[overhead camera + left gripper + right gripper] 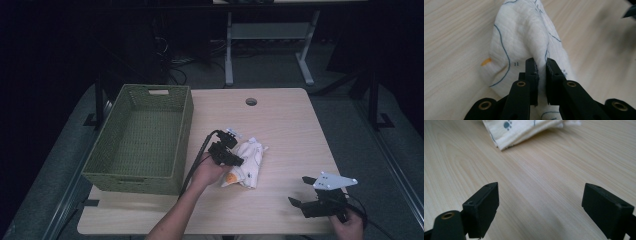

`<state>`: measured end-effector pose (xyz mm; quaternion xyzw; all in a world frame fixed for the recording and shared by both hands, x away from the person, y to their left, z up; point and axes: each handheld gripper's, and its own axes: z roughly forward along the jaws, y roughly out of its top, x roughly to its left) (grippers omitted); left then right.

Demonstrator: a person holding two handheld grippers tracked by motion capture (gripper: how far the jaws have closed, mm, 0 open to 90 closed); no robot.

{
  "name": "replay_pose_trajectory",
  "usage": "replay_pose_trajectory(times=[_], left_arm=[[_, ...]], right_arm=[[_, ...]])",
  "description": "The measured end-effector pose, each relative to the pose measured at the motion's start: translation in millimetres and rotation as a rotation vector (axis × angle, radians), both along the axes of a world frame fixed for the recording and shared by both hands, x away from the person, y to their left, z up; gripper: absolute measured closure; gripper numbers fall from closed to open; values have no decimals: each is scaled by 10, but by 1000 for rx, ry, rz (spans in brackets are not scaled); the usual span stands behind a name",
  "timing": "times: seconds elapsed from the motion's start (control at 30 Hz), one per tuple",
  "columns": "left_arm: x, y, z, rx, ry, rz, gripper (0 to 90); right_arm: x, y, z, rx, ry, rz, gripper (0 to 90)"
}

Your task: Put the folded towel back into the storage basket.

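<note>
Left gripper (240, 161) was pinching the cloth (247, 162): in the left gripper view the jaws stood nearly together with a ridge of white fabric (524, 37) pulled up between the pads. Cloth was white with thin blue line drawings and a small orange mark; a blue paw print showed on its edge in the right gripper view (524, 130). It lay crumpled on the table (280, 120), about mid-table, just right of the green basket (172, 107) and not touching it. Most of the cloth rested on the wood; the gripped fold was raised.

Left hand (207, 172) came in from the bottom edge, gripper pointed at the cloth's near-left side.

Right gripper (300, 192) sat near the table's front right corner, well apart from the cloth, jaws spread wide with only bare wood between them (540, 207). Grey plate on top of it. Right hand (347, 225) at the table edge.
</note>
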<state>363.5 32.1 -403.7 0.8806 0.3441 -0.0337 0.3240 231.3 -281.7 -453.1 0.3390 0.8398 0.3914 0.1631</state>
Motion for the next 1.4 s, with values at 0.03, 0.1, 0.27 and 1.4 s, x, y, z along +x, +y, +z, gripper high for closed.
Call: replay_pose_trajectory(times=[0.03,0.1,0.27,1.4], left_arm=[[-7,84,85,-35,16,2,831],[-12,176,166,-77,30,10,831],[-25,356,351,-140,50,5,831],[-94,1259,920,-257,94,5,829]], right_arm=[[2,2,2,-2,-3,-1,138],[1,8,3,-4,-3,-2,138],[2,9,3,-10,-6,0,138],[65,25,-46,-22,6,-18,138]])
